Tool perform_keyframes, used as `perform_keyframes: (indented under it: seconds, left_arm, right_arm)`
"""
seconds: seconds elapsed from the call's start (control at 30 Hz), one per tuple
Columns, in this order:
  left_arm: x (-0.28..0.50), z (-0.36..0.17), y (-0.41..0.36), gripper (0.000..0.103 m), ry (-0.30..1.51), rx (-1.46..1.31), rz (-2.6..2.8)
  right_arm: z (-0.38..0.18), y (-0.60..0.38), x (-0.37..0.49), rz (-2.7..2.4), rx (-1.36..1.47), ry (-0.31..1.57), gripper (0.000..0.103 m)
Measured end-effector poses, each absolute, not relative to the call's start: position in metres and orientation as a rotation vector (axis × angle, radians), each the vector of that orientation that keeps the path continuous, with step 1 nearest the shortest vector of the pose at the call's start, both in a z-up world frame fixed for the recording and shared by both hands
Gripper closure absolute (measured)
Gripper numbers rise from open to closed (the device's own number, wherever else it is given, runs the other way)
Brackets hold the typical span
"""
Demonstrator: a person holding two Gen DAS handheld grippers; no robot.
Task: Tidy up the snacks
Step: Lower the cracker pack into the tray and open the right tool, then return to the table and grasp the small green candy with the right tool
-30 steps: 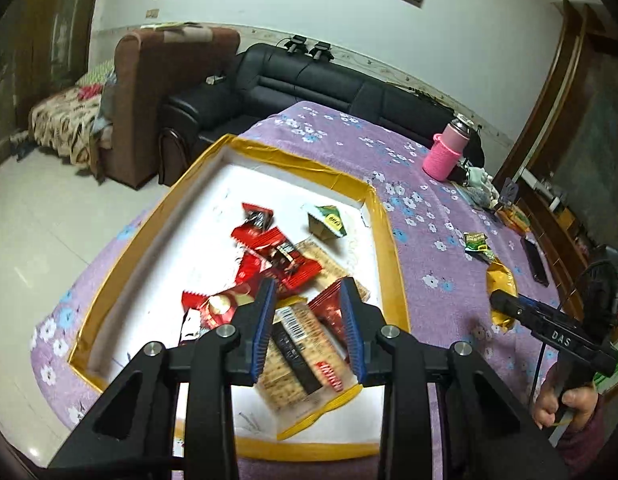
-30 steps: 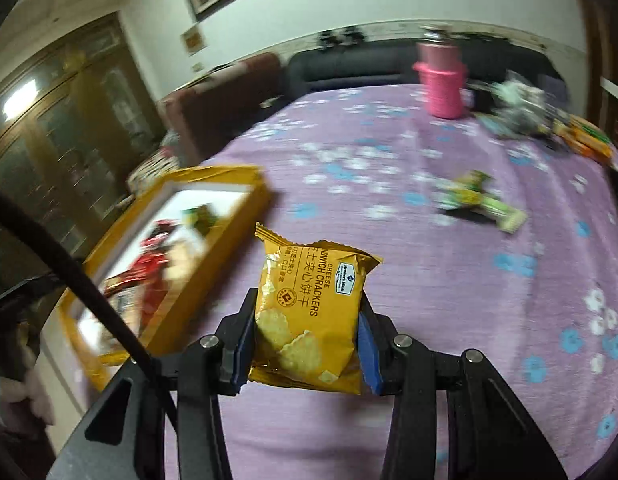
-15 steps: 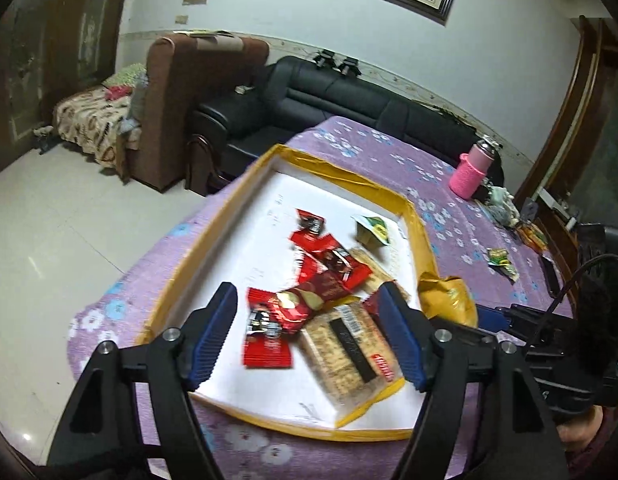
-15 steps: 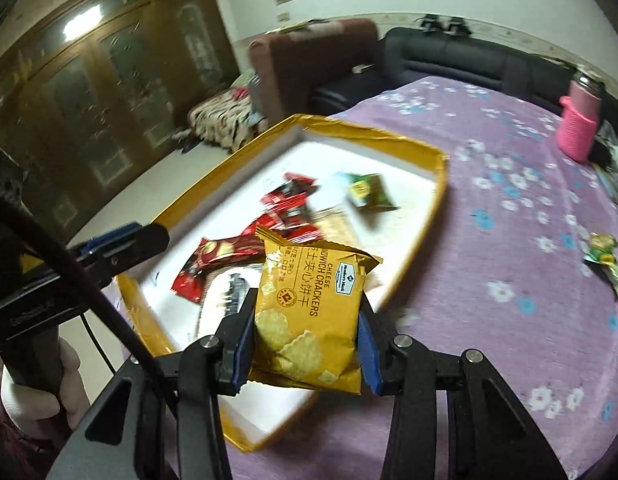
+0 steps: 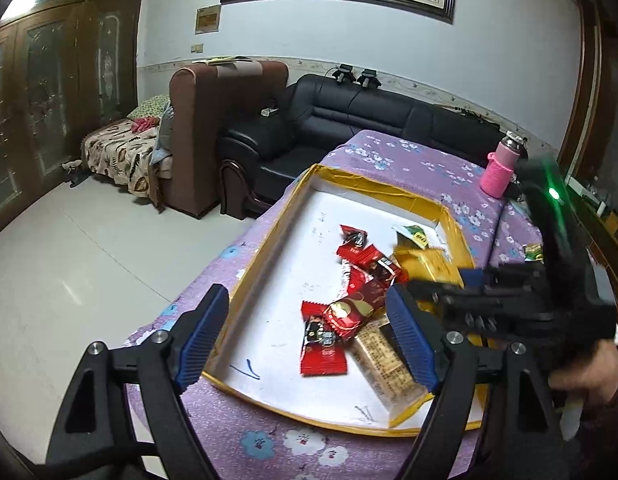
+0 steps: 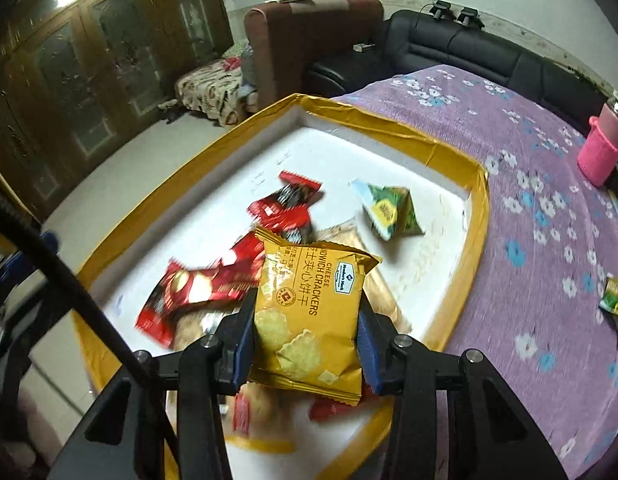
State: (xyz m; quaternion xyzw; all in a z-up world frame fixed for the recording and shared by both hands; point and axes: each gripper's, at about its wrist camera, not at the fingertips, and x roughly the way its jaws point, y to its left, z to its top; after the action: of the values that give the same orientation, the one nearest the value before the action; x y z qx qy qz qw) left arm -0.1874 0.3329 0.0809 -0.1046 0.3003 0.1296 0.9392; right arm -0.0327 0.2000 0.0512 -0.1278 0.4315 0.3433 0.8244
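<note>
A gold-rimmed tray (image 5: 269, 240) with a white floor lies on the purple flowered tablecloth. In it are several red wrappers (image 5: 369, 258), a clear cracker pack (image 5: 385, 356) and a green triangular pack (image 6: 389, 210). My left gripper (image 5: 309, 338) hovers over the tray's near end, its jaws opening wide with nothing pressed between the pads. My right gripper (image 6: 307, 340) is shut on a yellow cheese cracker pack (image 6: 309, 312), held above the snacks in the tray (image 6: 475, 240). In the left wrist view that pack (image 5: 427, 266) shows ahead of the right gripper (image 5: 461, 284).
A loose green snack (image 6: 617, 300) lies on the tablecloth right of the tray. A pink bottle (image 5: 499, 172) stands at the table's far right. A black sofa (image 5: 349, 120) and a brown armchair (image 5: 213, 128) stand beyond the table, with tiled floor to the left.
The left jaws spread wide and drew back from the snacks. The right gripper carried the yellow pack from over the tablecloth to over the tray.
</note>
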Motion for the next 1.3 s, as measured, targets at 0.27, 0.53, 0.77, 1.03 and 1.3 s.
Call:
perform_keyframes:
  seconds: [0.27, 0.53, 0.77, 1.03, 1.3]
  left_arm:
    - [-0.188, 0.077, 0.336, 0.021, 0.641, -0.197, 0.293]
    - [-0.192, 0.080, 0.331, 0.015, 0.659, -0.173, 0.349]
    - [-0.195, 0.088, 0.312, 0.007, 0.667, -0.123, 0.361]
    - [-0.197, 0.098, 0.276, 0.006, 0.665, -0.067, 0.305]
    - [-0.203, 0.108, 0.256, 0.006, 0.620, -0.181, 0.039]
  right_arm:
    - [0.045, 0.225, -0.020, 0.665, -0.333, 0.926, 0.059]
    - [0.064, 0.209, -0.037, 0.751, -0.232, 0.902, 0.053]
    - [0.085, 0.186, -0.050, 0.740, -0.219, 0.820, 0.047]
    - [0.086, 0.123, -0.035, 0.671, -0.122, 0.824, 0.047]
    - [0.104, 0.016, -0.007, 0.505, 0.010, 0.783, 0.045]
